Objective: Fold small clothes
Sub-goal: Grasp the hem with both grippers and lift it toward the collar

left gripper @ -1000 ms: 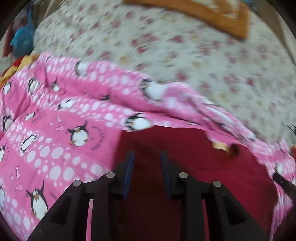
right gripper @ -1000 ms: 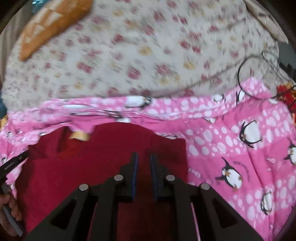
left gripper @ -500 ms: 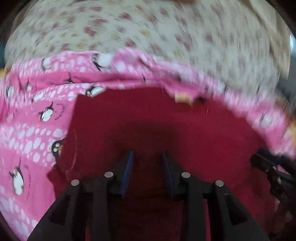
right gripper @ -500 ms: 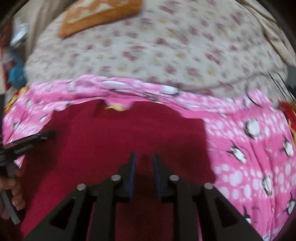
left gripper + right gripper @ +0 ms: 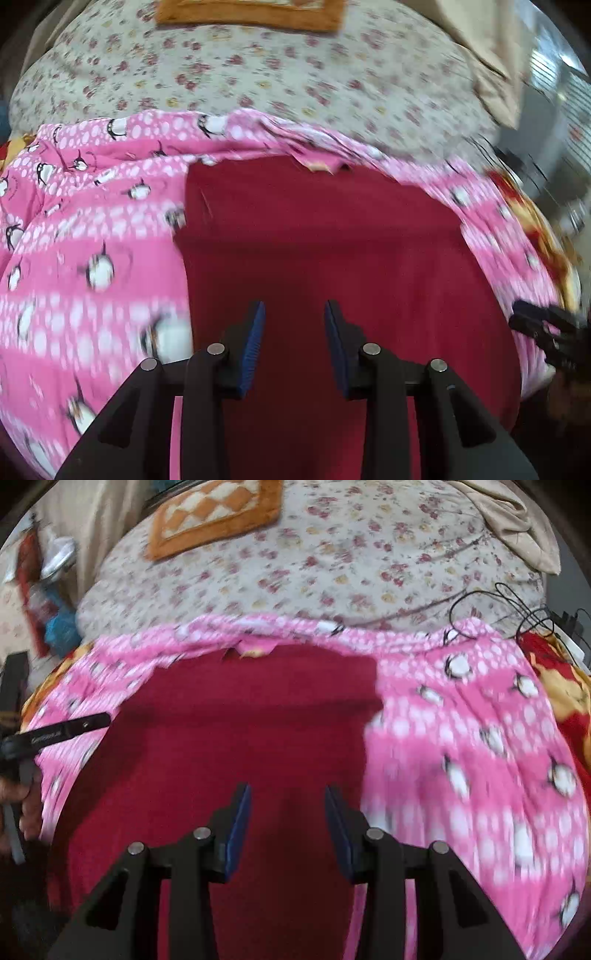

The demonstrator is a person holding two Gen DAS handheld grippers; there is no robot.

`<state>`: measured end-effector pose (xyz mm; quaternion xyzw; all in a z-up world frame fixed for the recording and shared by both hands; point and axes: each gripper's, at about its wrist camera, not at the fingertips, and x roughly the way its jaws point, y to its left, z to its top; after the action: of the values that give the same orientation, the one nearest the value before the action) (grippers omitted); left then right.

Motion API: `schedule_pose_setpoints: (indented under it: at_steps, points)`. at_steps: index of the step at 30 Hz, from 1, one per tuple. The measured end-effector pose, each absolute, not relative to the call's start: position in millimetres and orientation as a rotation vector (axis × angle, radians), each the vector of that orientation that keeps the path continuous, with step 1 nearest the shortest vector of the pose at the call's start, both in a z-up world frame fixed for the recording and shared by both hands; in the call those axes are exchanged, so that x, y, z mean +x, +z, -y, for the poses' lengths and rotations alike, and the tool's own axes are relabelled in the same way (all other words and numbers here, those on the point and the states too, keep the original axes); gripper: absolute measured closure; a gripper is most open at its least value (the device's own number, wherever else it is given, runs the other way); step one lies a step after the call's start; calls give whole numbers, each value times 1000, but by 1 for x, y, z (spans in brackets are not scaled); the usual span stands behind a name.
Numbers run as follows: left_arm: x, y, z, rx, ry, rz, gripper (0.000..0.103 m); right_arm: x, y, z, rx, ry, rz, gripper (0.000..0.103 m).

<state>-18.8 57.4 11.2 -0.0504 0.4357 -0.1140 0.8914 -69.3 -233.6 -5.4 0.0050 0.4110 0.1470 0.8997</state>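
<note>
A dark red garment lies flat on a pink penguin-print sheet; it also shows in the right wrist view on the same sheet. My left gripper hovers over the garment's near part, jaws open and empty. My right gripper is over the garment too, jaws open and empty. The left gripper's finger shows at the left edge of the right wrist view. The right gripper shows at the right edge of the left wrist view.
A floral bedsheet lies beyond the pink sheet. An orange checked cushion sits at the back. Black cables lie at the right edge. A beige cloth is at the far right corner. A red and yellow blanket lies under the pink sheet.
Both grippers opened wider and pulled back from the garment. More of the red garment now shows lying flat. The view shifted toward the bed's far side.
</note>
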Motion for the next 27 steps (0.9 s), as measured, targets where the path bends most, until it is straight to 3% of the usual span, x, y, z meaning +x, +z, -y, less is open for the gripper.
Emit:
schedule_pose_setpoints:
  at_steps: [1, 3, 4, 7, 12, 17, 21, 25, 27]
  points:
    - [-30, 1, -55, -96, -239, -925, 91, -82, -13, 231, -27, 315, -863, 55]
    - [-41, -25, -50, -67, -250, -1003, 90, -93, -40, 222, -134, 337, -947, 37]
    - [-50, -23, -45, 0, -253, -930, 90, -100, -55, 216, -223, 348, -968, 36]
    - [-53, -10, -45, -12, -259, -952, 89, -116, -44, 211, -278, 333, -911, 36]
    - [-108, 4, -77, -86, -223, -958, 88, -172, -33, 248, -74, 315, -809, 33]
    - [-156, -47, -88, -280, -192, -1149, 84, -195, -69, 262, 7, 375, -938, 33]
    - [-168, -60, -78, -277, -186, -1151, 77, -189, -75, 270, 50, 388, -958, 30]
    - [-168, -59, -82, -319, -203, -1145, 77, -187, -76, 269, 107, 413, -969, 26]
    - [-169, -59, -85, -334, -198, -1135, 84, -185, -76, 272, 180, 465, -983, 29]
